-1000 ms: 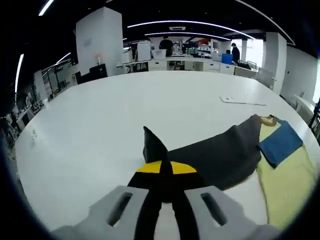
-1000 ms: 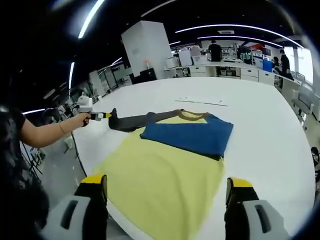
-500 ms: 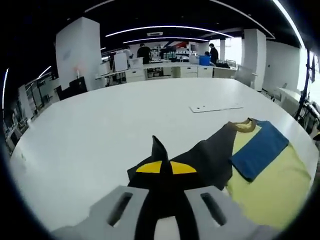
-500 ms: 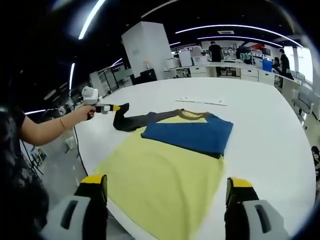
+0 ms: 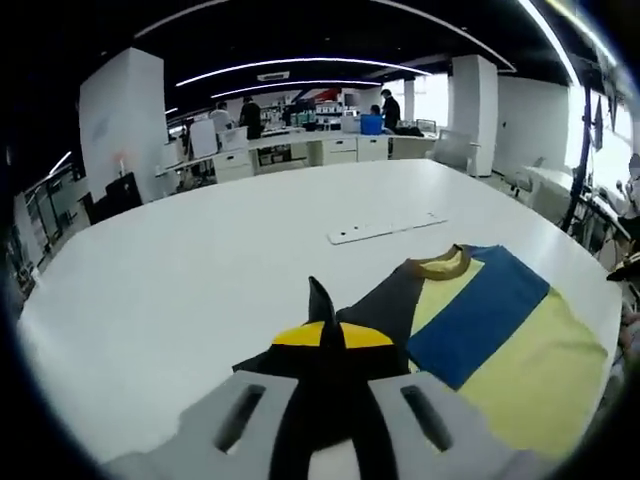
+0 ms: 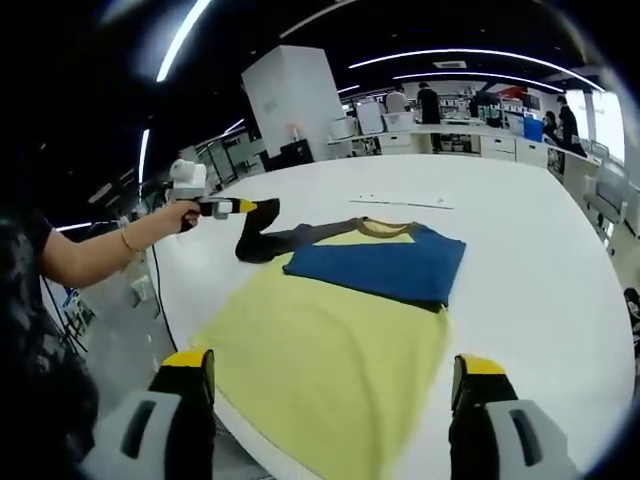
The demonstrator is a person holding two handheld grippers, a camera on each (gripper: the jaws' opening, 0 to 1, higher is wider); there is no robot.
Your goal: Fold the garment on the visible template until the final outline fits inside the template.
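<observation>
Shirt (image 6: 340, 330), yellow with a blue fold, lies flat on the white table (image 6: 520, 240). Left gripper (image 6: 245, 207) pinches its dark sleeve (image 6: 275, 240) aloft; limp, light cloth, best taken at the edges. Right gripper (image 6: 330, 385) hangs wide open, holding nothing.

One garment (image 6: 340, 330) on one white table (image 6: 520, 250), centre frame. Two grippers: left gripper (image 6: 255, 206) upper left in right gripper view, right gripper (image 6: 332, 385) at bottom. One flat white strip (image 5: 385, 229) upper centre in left gripper view. One hand (image 6: 178, 213). Several people in the background, count unclear.
</observation>
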